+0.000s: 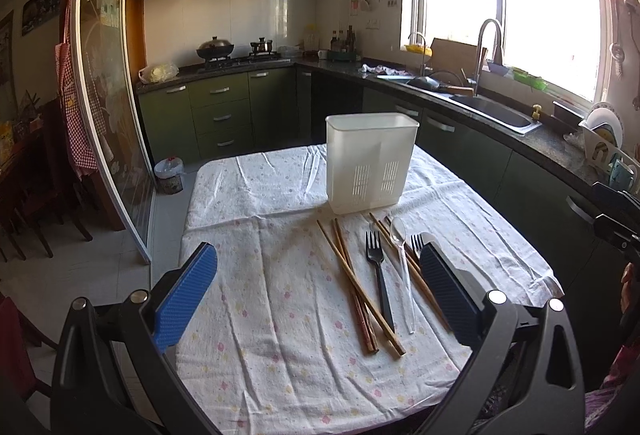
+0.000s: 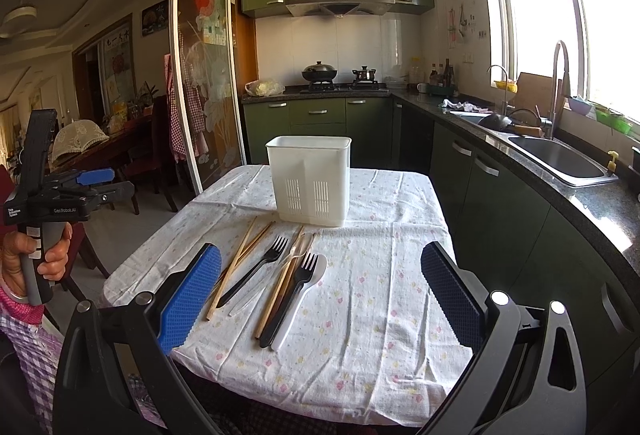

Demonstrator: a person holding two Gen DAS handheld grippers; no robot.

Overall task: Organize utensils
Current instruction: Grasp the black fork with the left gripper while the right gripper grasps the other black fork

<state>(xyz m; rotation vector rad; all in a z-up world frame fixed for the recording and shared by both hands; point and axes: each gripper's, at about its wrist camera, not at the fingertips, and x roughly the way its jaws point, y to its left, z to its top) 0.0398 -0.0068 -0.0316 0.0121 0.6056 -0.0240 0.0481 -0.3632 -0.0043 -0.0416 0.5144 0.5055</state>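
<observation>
Blue-padded tongs fill the foreground of both wrist views, and both pairs are seen spread wide with nothing between the pads. From the left tongs (image 1: 318,295) the utensils are found ahead and toward the right pad: brown chopsticks (image 1: 354,285), a black fork (image 1: 378,275), a clear spoon (image 1: 402,263), with a second fork partly hidden behind that pad. From the right tongs (image 2: 320,299) the same heap lies ahead and left of centre, its near ends close by the left pad; a black fork (image 2: 290,299) resting on a white spoon (image 2: 304,299) is nearest the middle.

All handles are laid roughly lengthwise, pointing from the near edge of the cloth-covered bench (image 2: 380,335) toward the white caddy (image 2: 309,181), which stands upright just beyond the tips (empty, as far as can be told). No piece has yet been lifted. Either pair is judged within reach; a crosswise pinch over a handle seems called for, and the overlapping pieces may be dragged together.
</observation>
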